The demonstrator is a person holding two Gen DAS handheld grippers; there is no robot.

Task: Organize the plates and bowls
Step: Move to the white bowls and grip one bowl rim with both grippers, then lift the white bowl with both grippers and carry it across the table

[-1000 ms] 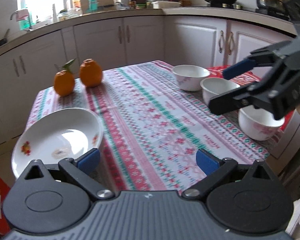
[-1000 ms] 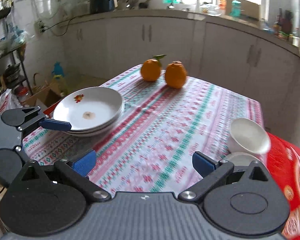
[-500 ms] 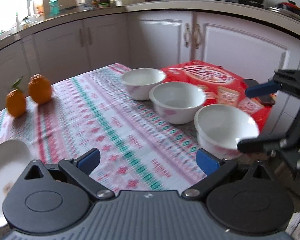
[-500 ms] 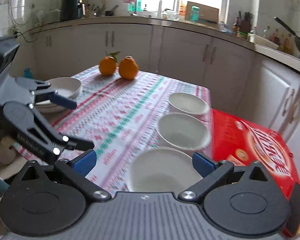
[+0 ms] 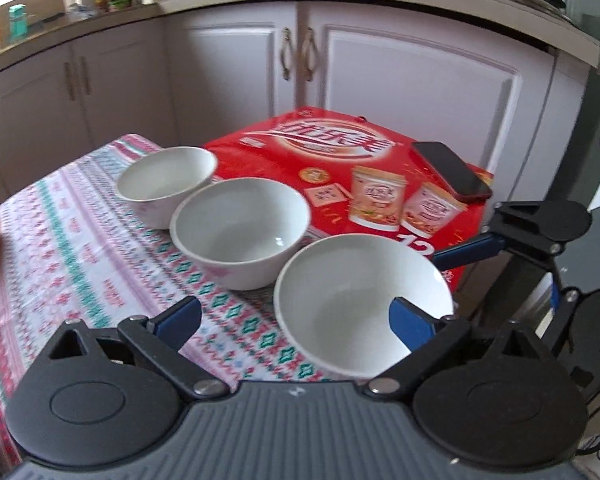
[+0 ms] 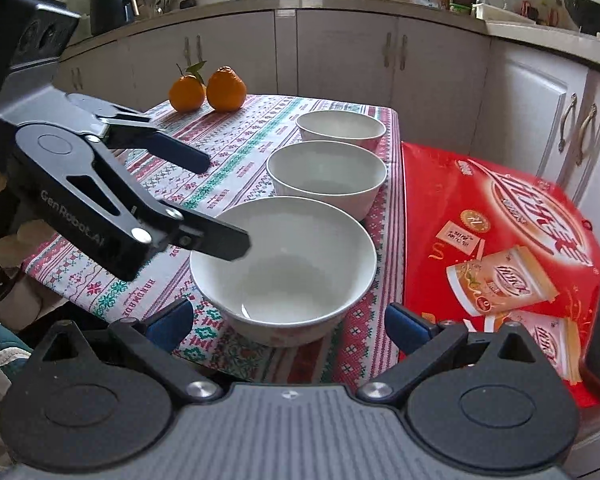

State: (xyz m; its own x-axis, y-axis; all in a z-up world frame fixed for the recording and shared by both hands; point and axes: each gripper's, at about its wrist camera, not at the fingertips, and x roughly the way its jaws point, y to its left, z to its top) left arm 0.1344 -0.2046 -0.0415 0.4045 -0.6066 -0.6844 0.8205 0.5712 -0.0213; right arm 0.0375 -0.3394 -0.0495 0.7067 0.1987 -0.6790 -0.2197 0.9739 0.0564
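Three white bowls stand in a row on the patterned tablecloth: far bowl (image 5: 166, 184), middle bowl (image 5: 240, 232), near bowl (image 5: 360, 300). My left gripper (image 5: 294, 322) straddles the near bowl's left rim, one finger over the inside and one outside. Its jaws are closing, and the pads are not pressing on the rim. From the other side, the near bowl (image 6: 284, 264) lies just ahead of my right gripper (image 6: 288, 324), which is open and holds nothing. The left gripper (image 6: 220, 200) shows at the left of that view, its lower finger over the bowl's rim. The plates are out of view.
A red carton (image 5: 360, 168) adjoins the bowls on the right, with a dark phone (image 5: 452, 172) on it. Two oranges (image 6: 208, 90) sit at the table's far end. White cabinets (image 6: 340, 52) run behind the table (image 6: 236, 148).
The left gripper swung right, away from the plates, to the near bowl, and its jaws narrowed a little. The right gripper came lower and closer to the same bowl.
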